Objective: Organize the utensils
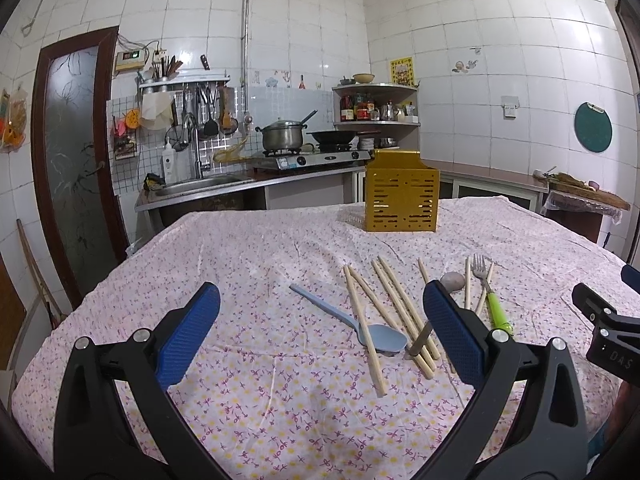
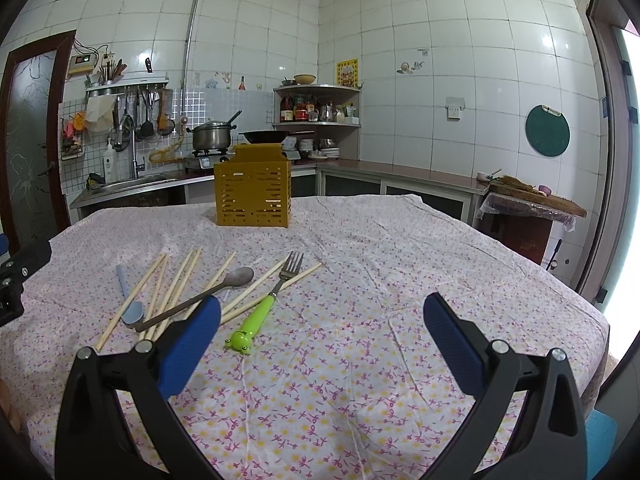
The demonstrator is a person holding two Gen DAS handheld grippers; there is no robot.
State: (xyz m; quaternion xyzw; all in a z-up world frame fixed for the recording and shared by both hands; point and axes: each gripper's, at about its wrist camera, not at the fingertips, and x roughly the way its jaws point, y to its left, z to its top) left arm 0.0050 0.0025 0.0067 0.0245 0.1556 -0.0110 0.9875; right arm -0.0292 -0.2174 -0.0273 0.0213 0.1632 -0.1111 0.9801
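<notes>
Here the utensils [image 1: 400,312] lie just ahead of both spread, empty grippers, left gripper [image 1: 320,330] and right gripper [image 2: 322,332].

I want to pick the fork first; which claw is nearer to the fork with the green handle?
Right. The fork lies just ahead of the right claw, beside its left finger. It lies outside the left claw, beyond its right finger.

Near cloth: bare tablecloth [image 2: 360,360] is seen ahead of both grippers.
Middle: scattered chopsticks [image 1: 400,312], spoons and fork [image 2: 288,272] are spread.
Far: yellow holder [image 2: 253,192] stands alone.
</notes>
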